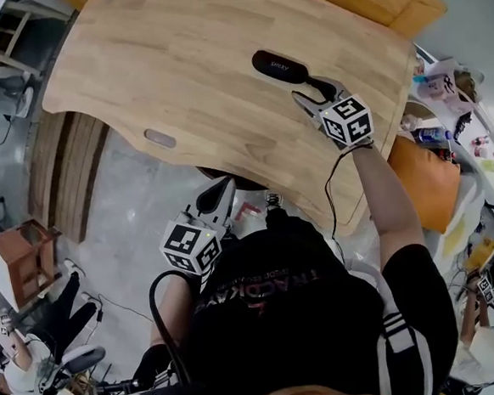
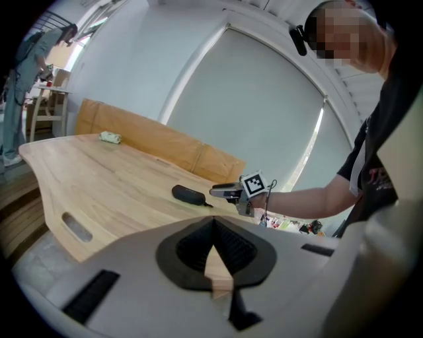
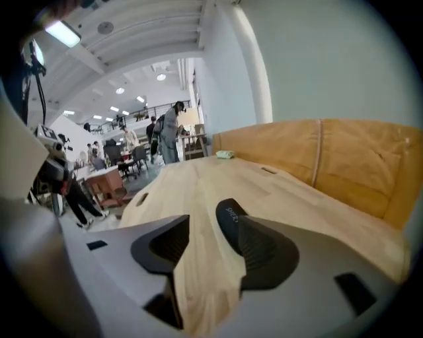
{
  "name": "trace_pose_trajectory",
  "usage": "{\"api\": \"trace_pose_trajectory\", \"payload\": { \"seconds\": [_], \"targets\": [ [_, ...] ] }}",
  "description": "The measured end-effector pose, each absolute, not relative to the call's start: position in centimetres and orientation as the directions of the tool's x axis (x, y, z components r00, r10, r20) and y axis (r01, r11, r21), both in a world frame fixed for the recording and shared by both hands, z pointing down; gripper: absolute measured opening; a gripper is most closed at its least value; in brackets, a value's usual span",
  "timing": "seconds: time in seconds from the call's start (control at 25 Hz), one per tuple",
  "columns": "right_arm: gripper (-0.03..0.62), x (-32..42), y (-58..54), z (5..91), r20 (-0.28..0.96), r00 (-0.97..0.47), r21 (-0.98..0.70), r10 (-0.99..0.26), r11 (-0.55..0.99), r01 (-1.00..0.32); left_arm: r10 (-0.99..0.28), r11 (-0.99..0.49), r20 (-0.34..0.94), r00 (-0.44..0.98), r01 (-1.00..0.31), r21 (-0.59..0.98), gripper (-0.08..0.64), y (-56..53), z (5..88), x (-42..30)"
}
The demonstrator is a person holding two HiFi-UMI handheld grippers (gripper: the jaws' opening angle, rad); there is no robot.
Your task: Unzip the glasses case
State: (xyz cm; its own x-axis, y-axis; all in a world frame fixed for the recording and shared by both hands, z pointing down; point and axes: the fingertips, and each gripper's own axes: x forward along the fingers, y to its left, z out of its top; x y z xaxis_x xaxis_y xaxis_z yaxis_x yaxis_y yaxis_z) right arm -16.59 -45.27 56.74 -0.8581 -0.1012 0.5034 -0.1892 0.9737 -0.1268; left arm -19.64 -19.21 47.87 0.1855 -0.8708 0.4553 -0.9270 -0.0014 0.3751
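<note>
Head view: a black glasses case (image 1: 279,66) lies zipped shut on the pale wooden counter (image 1: 177,70), towards its right side. The right claw (image 1: 311,92) reaches in over the counter from the case's near end, its jaws apart and close to that end. The left claw (image 1: 218,190) hangs off the counter, just beside its curved near edge and well apart from the case.

Left gripper view: the left claw (image 2: 213,228) has its jaws closed together on nothing. Beyond them the case (image 2: 188,195) rests on the counter (image 2: 99,178), with the right claw (image 2: 221,192) just beside it. A small green object (image 2: 110,137) sits at the counter's far end.

Right gripper view: the right claw (image 3: 211,232) stands open with only bare counter (image 3: 198,185) between its jaws. The case (image 3: 228,211) lies just ahead, its near end hidden behind one jaw's tip; whether they touch cannot be told.
</note>
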Motion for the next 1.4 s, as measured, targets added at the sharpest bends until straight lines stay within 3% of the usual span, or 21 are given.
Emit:
{"api": "trace_pose_trajectory", "payload": {
  "seconds": [0.24,0.48,1.0,1.4],
  "targets": [
    [0.336,-20.0,-48.2,60.9,0.695,-0.719,0.047,-0.024,0.999,0.012,-0.865,0.076,0.486,0.125,-0.925,0.372,0.006,-18.3,48.2,-20.2],
    [0.363,-22.1,-49.8,64.5,0.815,-0.579,0.092,0.009,0.985,0.145,-0.853,0.145,0.517,0.071,-0.92,0.365,0.006,-16.6,48.6,-20.6],
    [0.37,-24.1,-50.6,68.1,0.88,-0.473,0.032,0.048,0.987,0.16,-0.826,0.26,0.563,-0.016,-0.897,0.357,0.006,-12.7,49.5,-21.4],
    [0.351,-22.7,-48.7,64.6,0.829,-0.558,0.04,0.037,0.991,0.125,-0.837,0.184,0.545,0.046,-0.915,0.36,0.006,-12.8,49.0,-21.2]
  ]
}}
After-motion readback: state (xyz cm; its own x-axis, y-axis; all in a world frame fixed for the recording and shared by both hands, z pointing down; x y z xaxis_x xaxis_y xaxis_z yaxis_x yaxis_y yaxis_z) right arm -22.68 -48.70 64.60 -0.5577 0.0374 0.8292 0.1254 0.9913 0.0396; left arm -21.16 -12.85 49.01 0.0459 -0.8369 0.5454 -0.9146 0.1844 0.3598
